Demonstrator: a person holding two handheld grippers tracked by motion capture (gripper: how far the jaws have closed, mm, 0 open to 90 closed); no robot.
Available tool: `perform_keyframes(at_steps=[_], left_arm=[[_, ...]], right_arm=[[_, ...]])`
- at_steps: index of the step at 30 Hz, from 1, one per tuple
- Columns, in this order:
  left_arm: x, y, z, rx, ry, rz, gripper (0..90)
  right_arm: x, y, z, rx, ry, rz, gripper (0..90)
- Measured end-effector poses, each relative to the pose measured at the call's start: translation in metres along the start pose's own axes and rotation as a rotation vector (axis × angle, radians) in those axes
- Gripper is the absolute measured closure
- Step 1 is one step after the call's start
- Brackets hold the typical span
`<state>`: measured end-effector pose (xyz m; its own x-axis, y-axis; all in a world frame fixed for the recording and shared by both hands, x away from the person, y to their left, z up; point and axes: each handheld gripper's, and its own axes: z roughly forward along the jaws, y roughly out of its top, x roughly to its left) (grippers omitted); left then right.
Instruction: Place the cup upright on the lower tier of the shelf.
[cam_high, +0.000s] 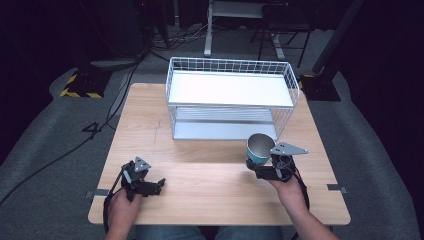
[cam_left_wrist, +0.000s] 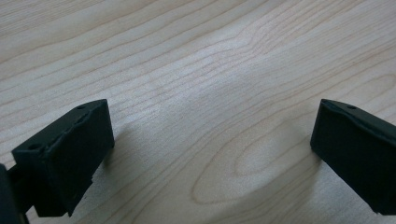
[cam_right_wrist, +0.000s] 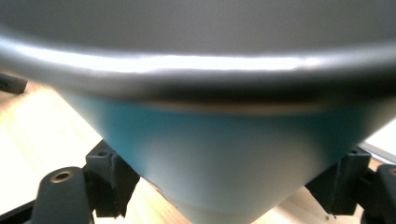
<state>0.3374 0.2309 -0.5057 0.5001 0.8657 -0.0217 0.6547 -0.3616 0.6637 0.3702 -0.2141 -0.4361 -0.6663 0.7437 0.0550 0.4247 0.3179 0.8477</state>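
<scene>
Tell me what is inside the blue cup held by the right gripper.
The blue cup with a grey inside, gripped by the right hand-held gripper, shows a bare grey inner wall. Its bottom is hidden by the rim.

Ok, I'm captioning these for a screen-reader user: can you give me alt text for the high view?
A person seated at a wooden table holds a blue cup in the right tongs, just in front of a white two-tier wire rack. The left tongs rest open near the table's front left, holding nothing.
</scene>
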Motion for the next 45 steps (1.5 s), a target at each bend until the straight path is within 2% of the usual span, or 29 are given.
perform_keyframes(at_steps=[11, 13, 20, 28, 33, 45], left_arm=[[0.001, 0.000, 0.000, 0.000, -0.005, 0.001, 0.0], [0.001, 0.000, 0.000, -0.001, -0.006, 0.000, 0.0], [0.001, 0.000, 0.000, -0.001, -0.006, 0.001, 0.0], [0.000, -0.001, -0.001, -0.001, -0.006, 0.001, 0.0], [0.000, -0.003, -0.002, -0.005, -0.010, 0.005, 0.0], [0.001, -0.003, -0.002, -0.004, -0.010, 0.005, 0.0]], right_arm=[[-0.002, 0.016, 0.021, 0.006, -0.014, -0.003, 22.6], [-0.003, 0.020, 0.025, 0.002, -0.019, 0.009, 22.5], [-0.004, 0.032, 0.046, 0.003, -0.061, 0.010, 22.6], [-0.003, 0.042, 0.067, 0.006, -0.087, 0.022, 22.6], [-0.003, 0.047, 0.081, 0.006, -0.105, 0.015, 22.6], [-0.004, 0.054, 0.107, -0.009, -0.164, 0.030, 22.6]])
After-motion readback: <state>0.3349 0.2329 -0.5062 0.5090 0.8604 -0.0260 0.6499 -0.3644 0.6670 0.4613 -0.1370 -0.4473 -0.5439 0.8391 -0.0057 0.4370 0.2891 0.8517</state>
